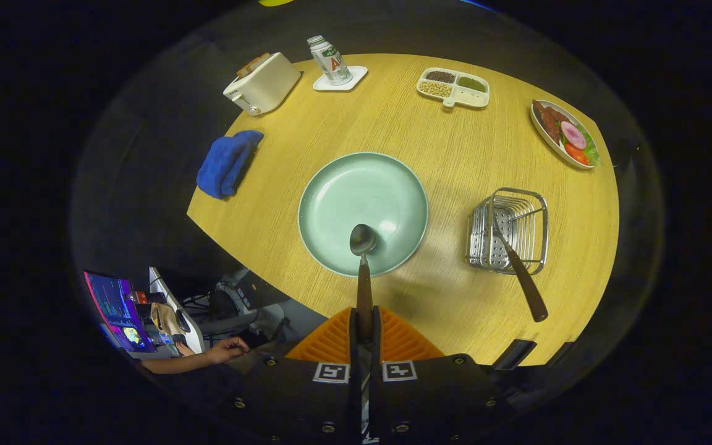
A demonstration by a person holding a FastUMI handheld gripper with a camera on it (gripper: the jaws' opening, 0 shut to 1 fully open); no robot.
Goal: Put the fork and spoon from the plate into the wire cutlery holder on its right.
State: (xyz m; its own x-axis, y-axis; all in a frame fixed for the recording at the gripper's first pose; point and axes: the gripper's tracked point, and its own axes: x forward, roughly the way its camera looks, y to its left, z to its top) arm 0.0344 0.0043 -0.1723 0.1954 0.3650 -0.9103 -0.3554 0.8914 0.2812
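Your gripper (364, 321) has its fingers closed tight on the brown handle of the spoon (362, 247), whose bowl points ahead and hangs high above the pale green plate (331, 191), probably lifted clear to carry it across. The fork (520, 266) already leans in the wire cutlery holder (535, 228) to the plate's right, its handle jutting out toward you. Beyond, a bottle (329, 59) on a coaster shows a red letter A; the rest is unreadable.
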